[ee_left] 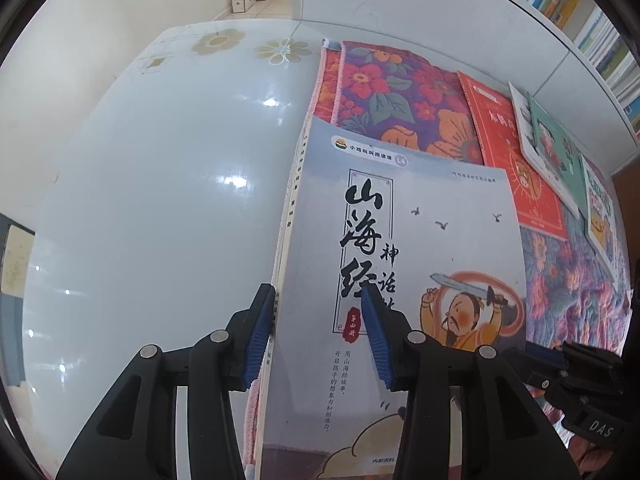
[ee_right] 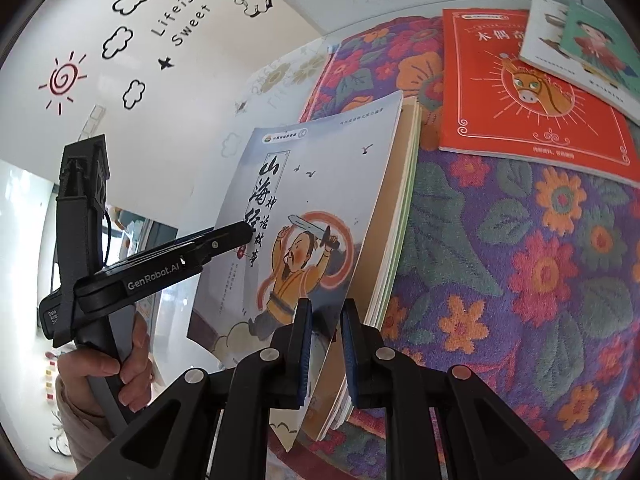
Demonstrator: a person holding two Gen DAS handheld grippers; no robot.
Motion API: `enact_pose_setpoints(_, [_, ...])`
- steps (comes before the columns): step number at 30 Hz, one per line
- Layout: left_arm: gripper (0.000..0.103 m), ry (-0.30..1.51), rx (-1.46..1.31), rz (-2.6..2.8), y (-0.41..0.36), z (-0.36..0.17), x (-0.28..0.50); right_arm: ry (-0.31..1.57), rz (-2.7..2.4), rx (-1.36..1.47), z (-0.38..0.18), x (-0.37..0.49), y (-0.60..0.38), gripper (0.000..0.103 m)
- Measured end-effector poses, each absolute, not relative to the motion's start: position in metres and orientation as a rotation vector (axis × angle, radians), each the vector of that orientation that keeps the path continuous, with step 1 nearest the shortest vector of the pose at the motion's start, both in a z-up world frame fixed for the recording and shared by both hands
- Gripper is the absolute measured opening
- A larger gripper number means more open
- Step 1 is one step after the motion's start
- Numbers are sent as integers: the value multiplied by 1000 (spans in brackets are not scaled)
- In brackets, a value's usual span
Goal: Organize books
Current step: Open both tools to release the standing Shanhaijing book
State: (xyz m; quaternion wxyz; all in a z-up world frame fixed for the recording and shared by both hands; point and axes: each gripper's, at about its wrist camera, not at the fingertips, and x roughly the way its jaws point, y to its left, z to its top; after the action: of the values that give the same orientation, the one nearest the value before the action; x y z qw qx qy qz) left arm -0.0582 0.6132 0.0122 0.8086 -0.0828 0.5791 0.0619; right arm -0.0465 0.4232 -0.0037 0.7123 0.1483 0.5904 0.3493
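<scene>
A stack of thin books topped by a pale blue-grey book (ee_left: 420,216) (ee_right: 320,184), with black Chinese title and a sword-swinging figure, sits at the edge of a floral cloth (ee_right: 520,260). My left gripper (ee_left: 316,288) (ee_right: 245,233) points steeply down and stands open. One finger is beside the spine and the other over the cover, and neither pad presses on it. My right gripper (ee_right: 326,308) is shut on the stack's near right edge, with cover and pages between its blue pads. It shows in the left wrist view as a black body at the lower right.
A red book (ee_right: 520,92) (ee_left: 516,152), a white book and a green book (ee_right: 592,44) lie further back on the cloth. A glossy white table (ee_left: 140,200) lies to the left. A full bookshelf (ee_left: 580,12) stands behind. A hand (ee_right: 120,364) holds the left gripper's handle.
</scene>
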Motion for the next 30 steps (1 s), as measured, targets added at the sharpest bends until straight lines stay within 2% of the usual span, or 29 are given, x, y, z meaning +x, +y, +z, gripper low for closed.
enact_pose_setpoints(23, [43,1229,-122,214,612,12,-58,1302,696,401,6,-50,404,14])
enact_pose_setpoints(26, [44,1204,-166,266,626,13,-61,1299,676,412,11,-48,397,19])
enact_pose_setpoints(28, [43,1205,-193,291,632,15,-64,1291,663,408,13,-46,392,29])
enact_pose_setpoints(30, [43,1198,-187,311,632,18,-67,1281,652,413,15,-45,384,30])
